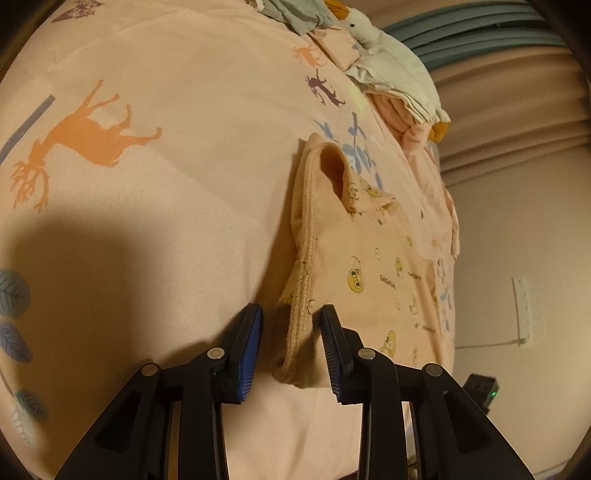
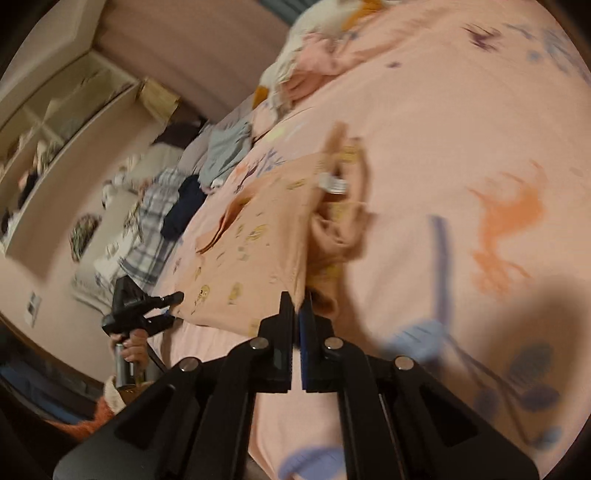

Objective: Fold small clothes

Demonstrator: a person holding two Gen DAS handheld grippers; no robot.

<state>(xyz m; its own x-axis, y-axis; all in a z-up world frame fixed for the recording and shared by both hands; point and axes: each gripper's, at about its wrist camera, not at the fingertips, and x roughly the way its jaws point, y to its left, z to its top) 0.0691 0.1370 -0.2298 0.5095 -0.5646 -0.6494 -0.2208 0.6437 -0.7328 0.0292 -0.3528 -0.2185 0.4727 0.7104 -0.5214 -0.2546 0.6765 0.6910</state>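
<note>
A small peach garment (image 1: 373, 258) printed with yellow cartoon faces lies on the pink bed sheet (image 1: 166, 92). My left gripper (image 1: 291, 328) is open, its blue pads on either side of the garment's ribbed hem (image 1: 306, 280). In the right wrist view the same garment (image 2: 258, 229) lies partly folded, with a white label (image 2: 332, 182) showing at its collar. My right gripper (image 2: 297, 308) is shut on the garment's near edge. The left gripper (image 2: 147, 310) and the hand that holds it show at the left of this view.
A pile of clothes with a white duck plush (image 1: 369, 26) sits at the far end of the bed. More clothes, grey, dark blue and plaid (image 2: 155, 210), lie beside the bed. A shelf unit (image 2: 48, 122) stands by the wall. The bed edge runs on the right in the left wrist view.
</note>
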